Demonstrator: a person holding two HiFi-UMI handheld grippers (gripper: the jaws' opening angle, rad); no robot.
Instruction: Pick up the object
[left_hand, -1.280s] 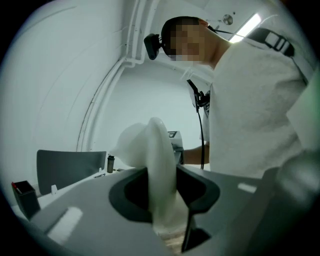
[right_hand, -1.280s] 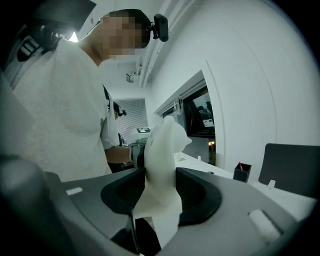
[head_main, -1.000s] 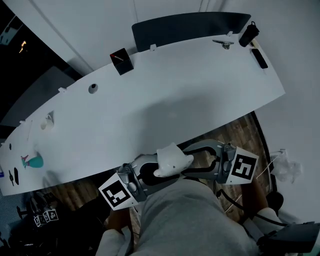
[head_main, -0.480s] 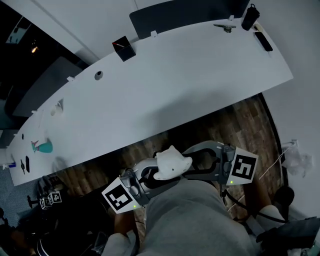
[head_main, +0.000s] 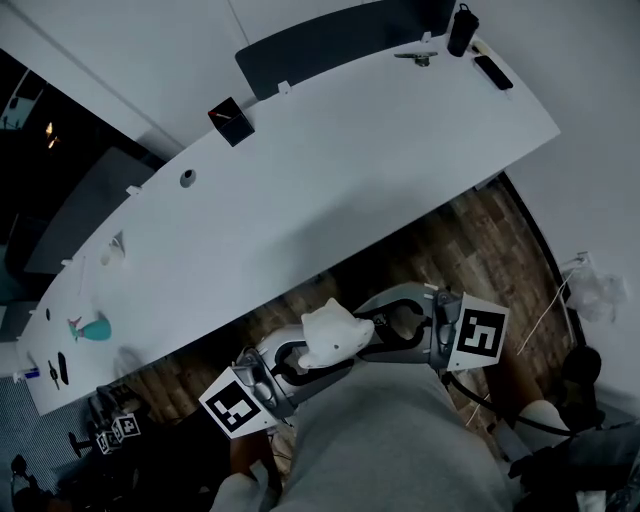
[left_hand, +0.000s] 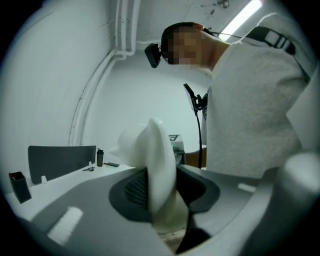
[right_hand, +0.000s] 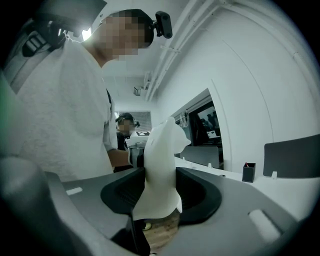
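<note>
— Where's the object?
— The white, lumpy moulded shape (head_main: 330, 333) is off the long white table (head_main: 350, 180), beyond its near edge. My left gripper (left_hand: 159, 194) and right gripper (right_hand: 159, 192) both clench it.
— Advice?
— Squeeze evenly from both sides; it looks slippery.

head: steeply down | gripper views: close, opposed | shared: white object (head_main: 328, 336)

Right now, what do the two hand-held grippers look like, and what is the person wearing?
The left gripper and the right gripper are alike: light grey, smoothly curved plastic bodies with dark, mesh-textured pads lining the jaws. Each carries a white cube with black square markers, left and right. The person wears a light grey textured top.
</note>
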